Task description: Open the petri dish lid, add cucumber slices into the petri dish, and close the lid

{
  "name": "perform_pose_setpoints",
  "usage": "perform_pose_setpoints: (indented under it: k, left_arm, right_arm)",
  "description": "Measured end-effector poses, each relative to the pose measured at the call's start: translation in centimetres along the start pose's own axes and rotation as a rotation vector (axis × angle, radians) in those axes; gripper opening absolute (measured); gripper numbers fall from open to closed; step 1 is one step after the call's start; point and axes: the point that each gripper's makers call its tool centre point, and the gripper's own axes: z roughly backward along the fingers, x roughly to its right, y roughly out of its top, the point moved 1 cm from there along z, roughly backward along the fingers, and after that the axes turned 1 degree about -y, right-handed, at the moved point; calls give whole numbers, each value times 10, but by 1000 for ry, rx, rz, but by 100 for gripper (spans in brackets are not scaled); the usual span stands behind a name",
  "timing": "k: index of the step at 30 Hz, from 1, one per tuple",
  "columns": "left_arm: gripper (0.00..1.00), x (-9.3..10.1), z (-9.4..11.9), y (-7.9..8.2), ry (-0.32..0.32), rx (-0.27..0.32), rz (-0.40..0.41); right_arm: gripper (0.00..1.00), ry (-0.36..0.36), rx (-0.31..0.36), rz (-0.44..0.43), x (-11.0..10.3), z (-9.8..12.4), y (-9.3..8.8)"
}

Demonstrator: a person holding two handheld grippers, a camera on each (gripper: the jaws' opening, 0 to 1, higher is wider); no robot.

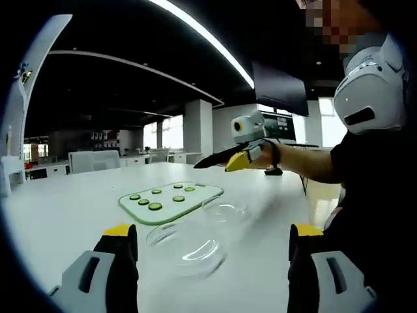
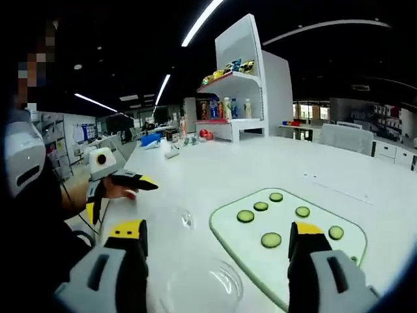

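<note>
A: Left gripper [image 1: 208, 244], own view: jaws spread wide, yellow-tipped, nothing between them but air. It hangs just above the white table [image 1: 65, 215]. In the right gripper view the same tool [image 2: 133, 181] comes in from the left, held in a person's hand.

B: Right gripper [image 2: 215, 241]: jaws likewise apart, gripping nothing, low over the table. From the left gripper view it [image 1: 221, 160] sits farther back, above the tabletop.

A: Any writing?

B: None legible. Bottles and packets on the white shelf unit [image 2: 244, 78] carry labels too small to read.

A: Containers, then. Clear petri dish [image 1: 186, 244] rests on the table straight ahead of the left jaws, holding nothing that I can see. A second clear round piece, the lid [image 1: 225, 210], lies beside it, nearer the cutting board. Which is dish and which lid I can't tell for certain.

B: Pale green cutting board [image 2: 247, 244] lies flat, cucumber slices [image 2: 260, 206] scattered on it, well apart from each other. My right jaw overlaps the board's near part in the view.
</note>
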Motion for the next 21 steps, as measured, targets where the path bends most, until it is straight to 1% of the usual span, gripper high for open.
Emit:
perform_pose_setpoints:
  k: [2,4,6,7,8,10,11,12,13,14,16,18,19,20,21]
  left_arm:
    - [95,0,1,1,4,0,-5]
    - [95,0,4,7,7,8,-8]
    - [95,0,7,12,13,19,-8]
    - [95,-2,7,15,27,26,6]
    - [95,-9,9,19,68,32,29]
    - [95,-17,11,22,111,29,26]
    - [95,-18,12,23,117,28,25]
    - [95,-19,13,24,123,20,18]
    - [95,-20,14,24,134,9,10]
    - [95,-19,15,23,138,1,5]
    - [95,-17,16,23,140,-6,-7]
    - [95,-14,18,21,138,-9,-9]
    - [95,-13,18,20,136,-10,-8]
    - [95,-12,18,19,135,-10,-9]
    - [95,-12,19,17,137,-14,-10]
  right_arm:
    - [86,-2,-16,8,5,-13,2]
    - [83,-6,-35,14,15,-32,7]
    - [81,-12,-44,14,24,-44,11]
    - [79,-19,-50,14,29,-50,13]
    - [78,-25,-58,12,33,-56,14]
    - [76,-35,-68,11,39,-66,17]
    - [74,-38,-71,12,42,-70,17]
    - [73,-38,-79,10,53,-78,19]
    - [72,-48,-103,1,59,-87,17]
    - [72,-52,-107,4,63,-94,17]
    - [71,-60,-137,3,63,-105,12]
    - [69,-74,-163,13,71,-115,8]
    - [67,-88,-175,20,73,-117,5]
    - [62,-120,-173,38,79,-119,6]
    - [58,-128,-170,33,81,-121,6]
